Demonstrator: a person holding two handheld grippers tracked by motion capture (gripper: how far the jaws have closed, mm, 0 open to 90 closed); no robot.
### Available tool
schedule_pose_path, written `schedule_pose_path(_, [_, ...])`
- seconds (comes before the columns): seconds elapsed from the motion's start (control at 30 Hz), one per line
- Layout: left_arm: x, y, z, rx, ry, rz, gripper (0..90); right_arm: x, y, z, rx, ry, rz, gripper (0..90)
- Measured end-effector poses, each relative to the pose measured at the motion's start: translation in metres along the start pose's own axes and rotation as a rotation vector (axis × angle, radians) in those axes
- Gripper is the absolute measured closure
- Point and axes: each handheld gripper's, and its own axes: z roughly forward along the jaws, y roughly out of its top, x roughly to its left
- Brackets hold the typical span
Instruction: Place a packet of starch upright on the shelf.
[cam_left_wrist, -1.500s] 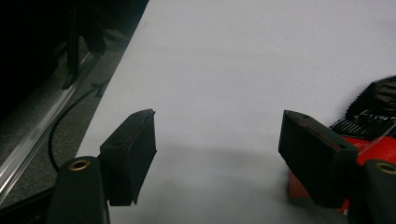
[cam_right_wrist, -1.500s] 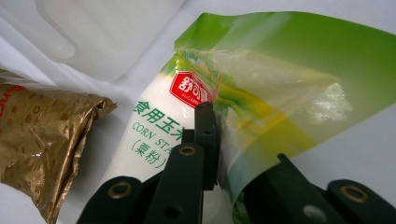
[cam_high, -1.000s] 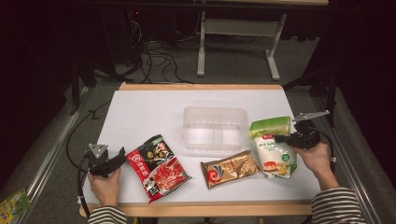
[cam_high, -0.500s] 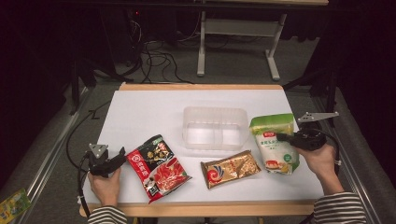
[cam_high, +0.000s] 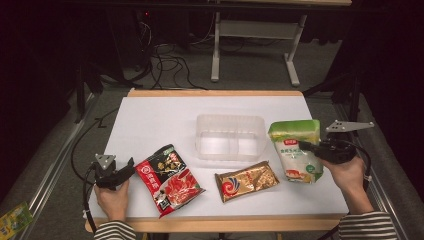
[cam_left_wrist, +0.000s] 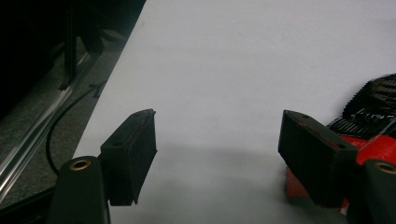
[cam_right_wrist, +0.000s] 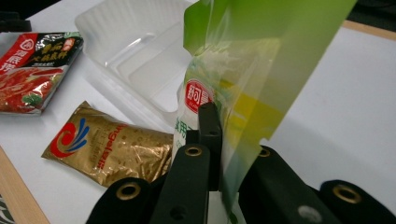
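Observation:
A green and white packet (cam_high: 294, 150) hangs tilted at the table's right, its edge clamped by my right gripper (cam_high: 311, 148). In the right gripper view the jaws of the right gripper (cam_right_wrist: 229, 140) are shut on the green packet (cam_right_wrist: 243, 70), which rises off the table. A gold packet (cam_high: 247, 180) lies flat at front centre, and the gold packet (cam_right_wrist: 109, 144) is also left of those jaws. A red and black packet (cam_high: 167, 179) lies at front left. My left gripper (cam_high: 120, 172) rests open beside it, and between the jaws of the left gripper (cam_left_wrist: 219, 140) is only bare table.
A clear plastic tray (cam_high: 230, 136) with two compartments stands empty mid-table, just left of the green packet. The white tabletop (cam_high: 160, 120) is bare behind and left of it. Cables trail off the left edge to the floor.
My right gripper has drawn slightly to the right with the green packet, whose held edge has lifted. The left gripper and the other packets have not moved.

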Motion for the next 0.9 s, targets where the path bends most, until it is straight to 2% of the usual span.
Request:
schedule_pose_path(0.33, [0.001,0.0,0.0,-0.005,-0.004,-0.007,28.2,0.01,0.006,-0.005,-0.034,0.032,-0.006,90.0])
schedule_pose_path(0.67, [0.001,0.0,0.0,-0.005,-0.005,-0.008,28.1,0.021,0.015,-0.002,-0.05,0.067,-0.008,90.0])
schedule_pose_path(0.9, [0.001,0.0,-0.001,-0.006,-0.008,-0.008,28.1,0.031,0.023,0.001,-0.061,0.09,-0.026,90.0])
